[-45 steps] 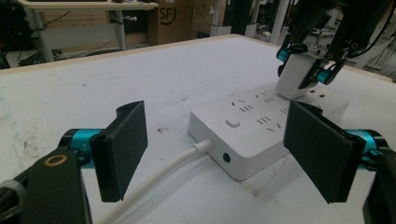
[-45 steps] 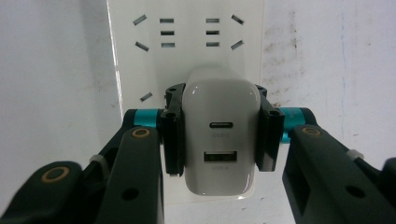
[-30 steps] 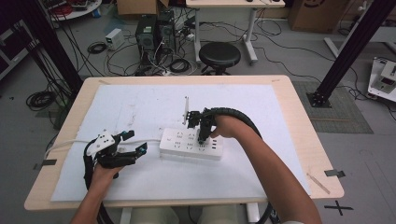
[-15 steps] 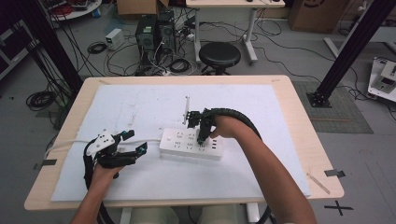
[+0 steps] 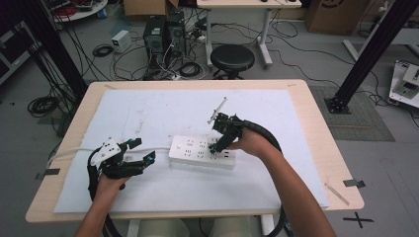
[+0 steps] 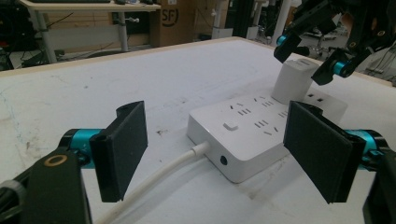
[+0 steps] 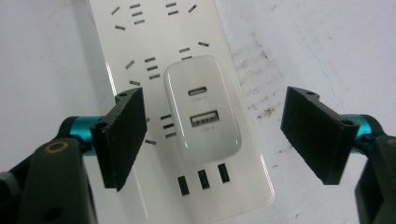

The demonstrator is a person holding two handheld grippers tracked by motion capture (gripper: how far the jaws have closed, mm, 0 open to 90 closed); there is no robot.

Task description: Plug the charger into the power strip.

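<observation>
A white sheet [image 5: 148, 118] covers the wooden table [image 5: 316, 113], and a black stool [image 5: 232, 58] and cables sit on the floor behind. The white power strip [image 5: 190, 150] lies mid-table with a white charger [image 7: 201, 109] plugged in. The right gripper [image 5: 218, 142] points down over the charger, its jaws just opened wide and not touching it, while the left gripper [image 5: 141, 150] rests low by the strip's cord end, open and empty.

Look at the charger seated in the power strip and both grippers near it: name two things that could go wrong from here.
1. The right gripper has just opened its fingers, yet they still flank the white charger; pulling away crookedly could knock it askew in the power strip.
2. The left gripper is open with the strip's cable end between its fingers, not clamping it, so the strip might slide on the table if bumped.
</observation>
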